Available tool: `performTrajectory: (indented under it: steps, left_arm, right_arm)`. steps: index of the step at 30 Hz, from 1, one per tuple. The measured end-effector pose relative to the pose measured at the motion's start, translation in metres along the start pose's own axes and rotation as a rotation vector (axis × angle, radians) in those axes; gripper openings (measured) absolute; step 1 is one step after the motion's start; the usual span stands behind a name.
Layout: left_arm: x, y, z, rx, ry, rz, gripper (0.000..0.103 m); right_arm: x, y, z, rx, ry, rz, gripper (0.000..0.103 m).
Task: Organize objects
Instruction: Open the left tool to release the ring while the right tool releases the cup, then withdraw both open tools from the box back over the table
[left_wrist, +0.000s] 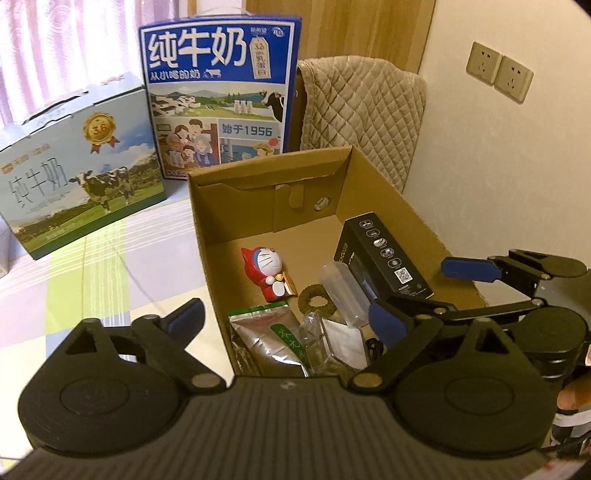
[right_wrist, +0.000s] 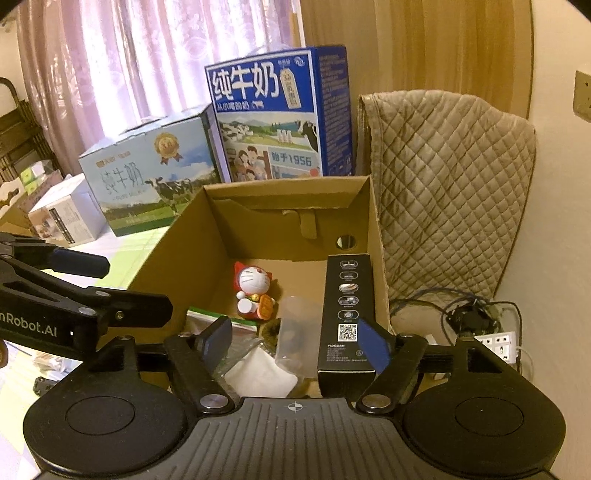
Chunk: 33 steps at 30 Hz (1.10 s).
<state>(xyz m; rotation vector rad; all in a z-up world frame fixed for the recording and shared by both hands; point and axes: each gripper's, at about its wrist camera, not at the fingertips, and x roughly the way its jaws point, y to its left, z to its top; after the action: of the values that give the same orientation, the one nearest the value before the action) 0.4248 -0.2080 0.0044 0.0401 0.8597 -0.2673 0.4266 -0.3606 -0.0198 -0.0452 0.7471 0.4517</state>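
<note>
Black, both your grippers: left gripper (left_wrist: 286, 319) and right gripper (right_wrist: 295, 341) hang spread, holding nothing, at the cardboard box's (right_wrist: 378, 258) near rim. Inside: foil pouch (left_wrist: 269, 338), clear tube (left_wrist: 341, 291), then black carton (right_wrist: 345, 314), glossy, icon-printed, long axis running away from you along the right wall; red-hooded figurine (right_wrist: 253, 291) farther left.

The open brown corrugated cardboard box (left_wrist: 388, 192) looks matt and a little rough. In it, at 6 o'clock, lies a shiny silver foil pouch (left_wrist: 266, 343); at 3 o'clock a glossy black printed carton (right_wrist: 347, 314). The red and white figurine (left_wrist: 267, 271) seems smooth plastic. The beige quilted cloth (right_wrist: 443, 192) looks soft.
</note>
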Motion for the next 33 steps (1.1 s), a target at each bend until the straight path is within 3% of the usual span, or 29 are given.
performTrajectory:
  steps: [13,22,33]
  left_arm:
    - [-0.060,0.005,-0.025,-0.042,-0.091,0.025,0.102]
    - [-0.102,0.013,-0.053,-0.083,-0.131,0.029,0.102]
    - [-0.141,0.027,-0.098,-0.145,-0.124,0.038,0.102]
  right_arm:
    - [-0.055,0.017,-0.017,0.024,-0.063,0.019,0.075]
    - [-0.088,0.040,-0.038,-0.021,-0.090,-0.012,0.076]
    - [-0.110,0.067,-0.064,-0.010,-0.058,0.023,0.077]
